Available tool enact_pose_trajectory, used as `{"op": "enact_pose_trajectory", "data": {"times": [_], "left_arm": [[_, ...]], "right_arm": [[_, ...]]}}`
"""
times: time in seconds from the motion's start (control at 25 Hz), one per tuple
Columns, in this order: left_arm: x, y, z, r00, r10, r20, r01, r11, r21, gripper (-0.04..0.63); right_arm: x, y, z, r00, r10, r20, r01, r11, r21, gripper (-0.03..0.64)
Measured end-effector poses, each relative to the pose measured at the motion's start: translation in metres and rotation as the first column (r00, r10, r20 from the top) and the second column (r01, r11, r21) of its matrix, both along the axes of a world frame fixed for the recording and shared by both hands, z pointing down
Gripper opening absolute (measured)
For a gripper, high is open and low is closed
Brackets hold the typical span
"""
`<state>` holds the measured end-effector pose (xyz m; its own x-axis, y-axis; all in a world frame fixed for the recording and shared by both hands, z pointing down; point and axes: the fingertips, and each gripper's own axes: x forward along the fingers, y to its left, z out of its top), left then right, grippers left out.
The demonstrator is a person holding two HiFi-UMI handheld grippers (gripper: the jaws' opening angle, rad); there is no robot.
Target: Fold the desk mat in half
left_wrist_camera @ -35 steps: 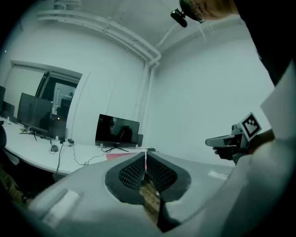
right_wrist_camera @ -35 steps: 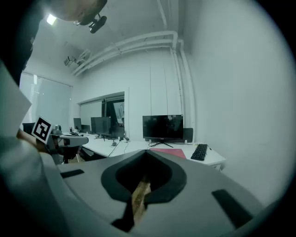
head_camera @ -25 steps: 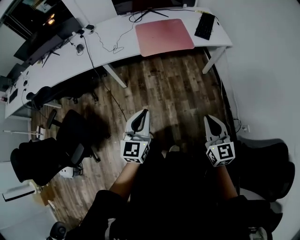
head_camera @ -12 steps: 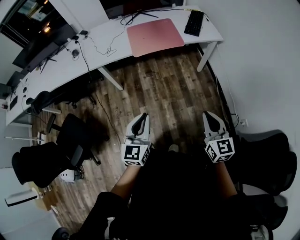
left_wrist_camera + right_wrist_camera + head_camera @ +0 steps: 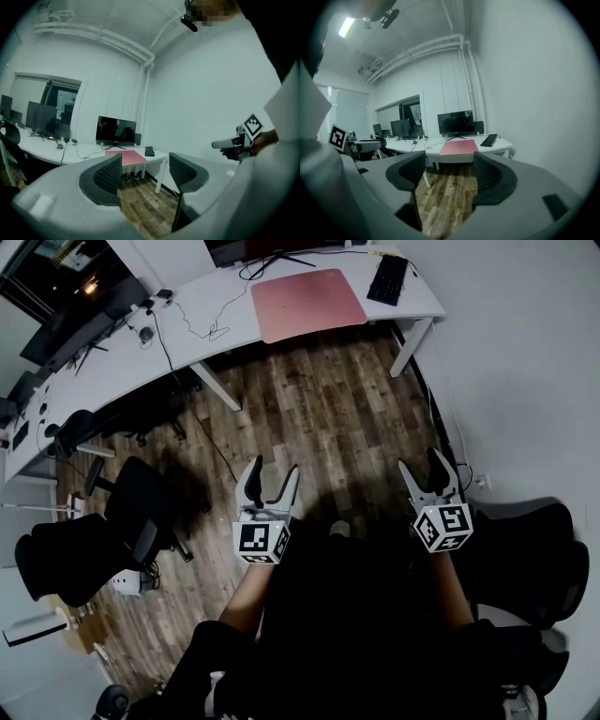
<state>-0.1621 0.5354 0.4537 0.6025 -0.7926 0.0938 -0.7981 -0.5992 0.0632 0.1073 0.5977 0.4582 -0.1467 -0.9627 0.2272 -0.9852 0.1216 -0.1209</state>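
The pink desk mat point(image 5: 307, 304) lies flat and unfolded on the white desk point(image 5: 216, 320) across the room, beside a black keyboard point(image 5: 386, 279). It also shows far off between the jaws as the mat point(image 5: 131, 156) in the left gripper view and the mat point(image 5: 459, 147) in the right gripper view. My left gripper point(image 5: 272, 474) and right gripper point(image 5: 424, 467) hover over the wooden floor, well short of the desk. The jaws of both are opening, with nothing between them. My left gripper point(image 5: 143, 173) and right gripper point(image 5: 450, 176) both point toward the desk.
A monitor point(image 5: 455, 123) stands behind the mat, and cables point(image 5: 202, 320) trail over the desk. Black office chairs point(image 5: 131, 517) stand at the left and another chair point(image 5: 530, 563) at the right. A white wall point(image 5: 525, 381) bounds the right side.
Both grippers went from shut to open. The desk has shifted slightly up and left in the head view.
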Motion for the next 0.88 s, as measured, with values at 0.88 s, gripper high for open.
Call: {"op": "enact_pose_trajectory", "data": {"times": [0.88], "left_arm": [[-0.003,0.007,0.002,0.997,-0.077,0.015,0.077,0.997,0.009,0.348]], "right_arm": [[0.013,0.008,-0.007,1.000,-0.004,-0.020,0.004,1.000,0.029,0.305]]}}
